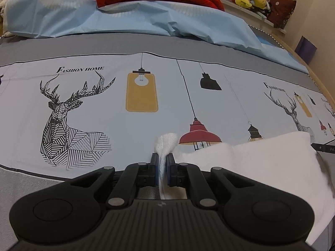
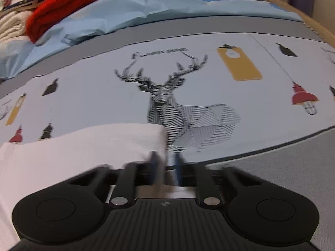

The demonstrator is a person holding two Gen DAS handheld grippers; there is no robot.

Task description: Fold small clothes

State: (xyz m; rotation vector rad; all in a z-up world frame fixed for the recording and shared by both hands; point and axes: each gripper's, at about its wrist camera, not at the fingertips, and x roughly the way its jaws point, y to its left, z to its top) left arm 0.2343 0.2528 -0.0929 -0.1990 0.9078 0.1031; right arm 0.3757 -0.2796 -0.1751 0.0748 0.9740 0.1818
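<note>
The white cloth (image 1: 251,163) lies on the printed bedsheet (image 1: 94,115), stretched crosswise between the two grippers, so its long axis runs side to side in front of the person rather than away from them. The left gripper (image 1: 162,165) is clamped on one end of it: a bunched tuft of terry stands up between the blue pads (image 1: 170,167), and the rest of the cloth spreads off to the right of that tool. In the right wrist view the cloth (image 2: 73,146) fills the lower left, its far corner ending just to the left of the right gripper (image 2: 165,167). That gripper's fingers show a narrow gap in a motion-blurred picture; I judge them drawn together, though whether they pinch the cloth's edge is not clear, since the cloth looks to pass beside and under the left-hand finger rather than plainly between the two. Each hand is thus nearest its own end, and a fold would, as I judge it, carry one end along the long axis toward the other. Only the left view shows a firm grip and the black tip of the other tool beyond the cloth; only the right view shows where the cloth's far corner ends on the deer print (image 2: 171,104).
</note>
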